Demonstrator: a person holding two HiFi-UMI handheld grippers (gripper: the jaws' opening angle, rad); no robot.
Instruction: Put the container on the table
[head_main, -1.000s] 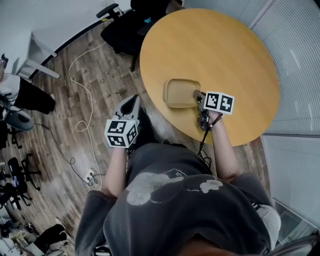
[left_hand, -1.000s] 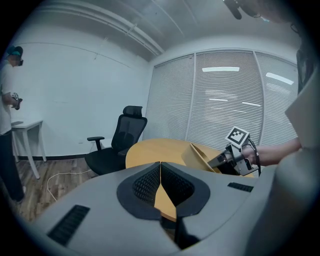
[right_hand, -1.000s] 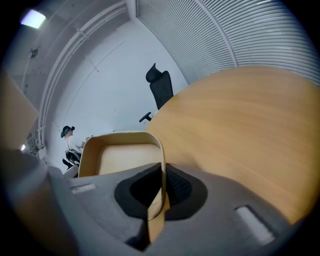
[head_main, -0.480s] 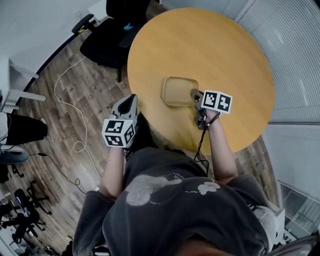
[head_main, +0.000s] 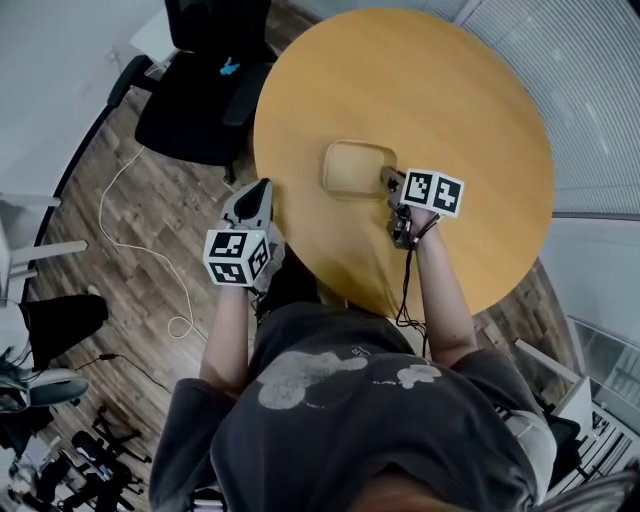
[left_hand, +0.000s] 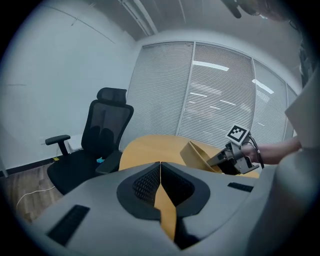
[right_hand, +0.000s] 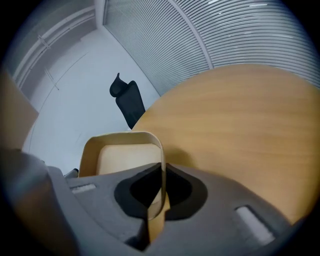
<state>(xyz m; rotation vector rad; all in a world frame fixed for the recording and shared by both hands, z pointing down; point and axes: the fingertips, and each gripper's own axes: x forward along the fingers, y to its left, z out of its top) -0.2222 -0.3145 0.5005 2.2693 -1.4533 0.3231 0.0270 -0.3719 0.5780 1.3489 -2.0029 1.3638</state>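
The round surface (head_main: 470, 110) is viewed steeply from above the person's head. The left claw (head_main: 257, 188) view is taken from beside the surface's near-left edge, faced almost level across it. The right claw (head_main: 386, 177) view is taken close over the surface, angled down toward its far-left edge. Surface, chair (head_main: 200, 90) and container (head_main: 355, 168) are shared by all.

No words, numbers or brands are readable. Only black-and-white square code markers show, on the white cubes of the left tool (head_main: 264, 184) and right tool (head_main: 385, 177). The pale print on the grey shirt (head_main: 340, 410) is illegible.
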